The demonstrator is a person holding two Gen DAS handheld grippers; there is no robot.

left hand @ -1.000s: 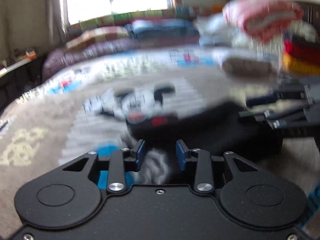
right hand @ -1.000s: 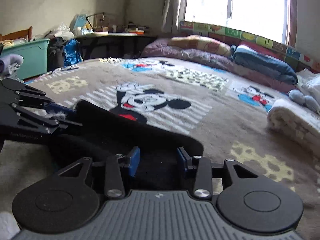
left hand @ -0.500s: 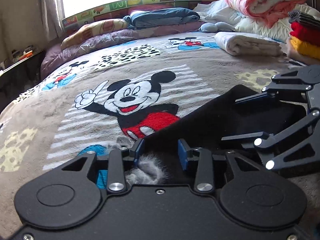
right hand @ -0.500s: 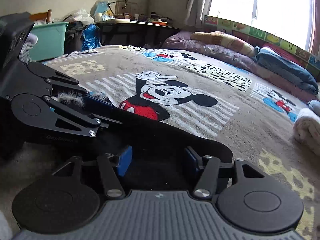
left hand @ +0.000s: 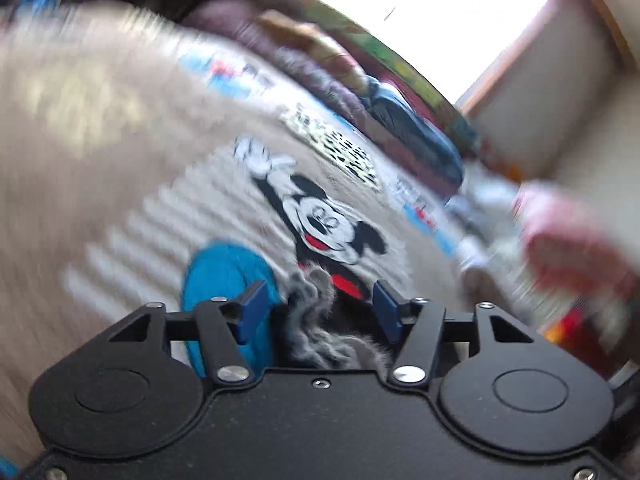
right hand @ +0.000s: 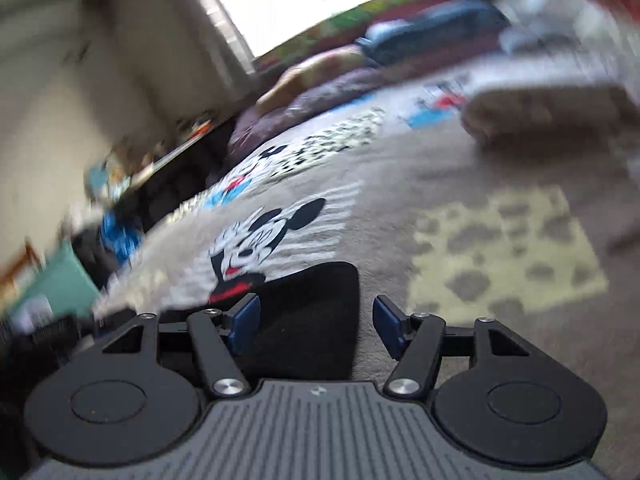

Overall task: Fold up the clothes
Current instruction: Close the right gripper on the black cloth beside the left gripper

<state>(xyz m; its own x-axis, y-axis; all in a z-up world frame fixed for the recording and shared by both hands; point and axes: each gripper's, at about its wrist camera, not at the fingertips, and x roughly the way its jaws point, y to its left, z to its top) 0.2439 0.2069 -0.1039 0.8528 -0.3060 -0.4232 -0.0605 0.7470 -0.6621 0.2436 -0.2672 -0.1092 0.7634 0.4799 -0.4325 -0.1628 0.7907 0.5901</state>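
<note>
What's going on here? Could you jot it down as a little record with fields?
place: bed with a cartoon-mouse blanket
garment: black cloth lying on the blanket, with a grey fuzzy trim
left gripper: jaws have just been opening; pads stand apart, trim between them but not pinched
right gripper: jaws have just been opening; pads stand apart over the cloth's corner, not pinching it
folded pile: pale towel farther up the bed
picture quality: both views tilted and blurred

Daylight from blown-out window [left hand: 424,12]; heavy motion blur, fisheye-warped edges, both views.
</note>
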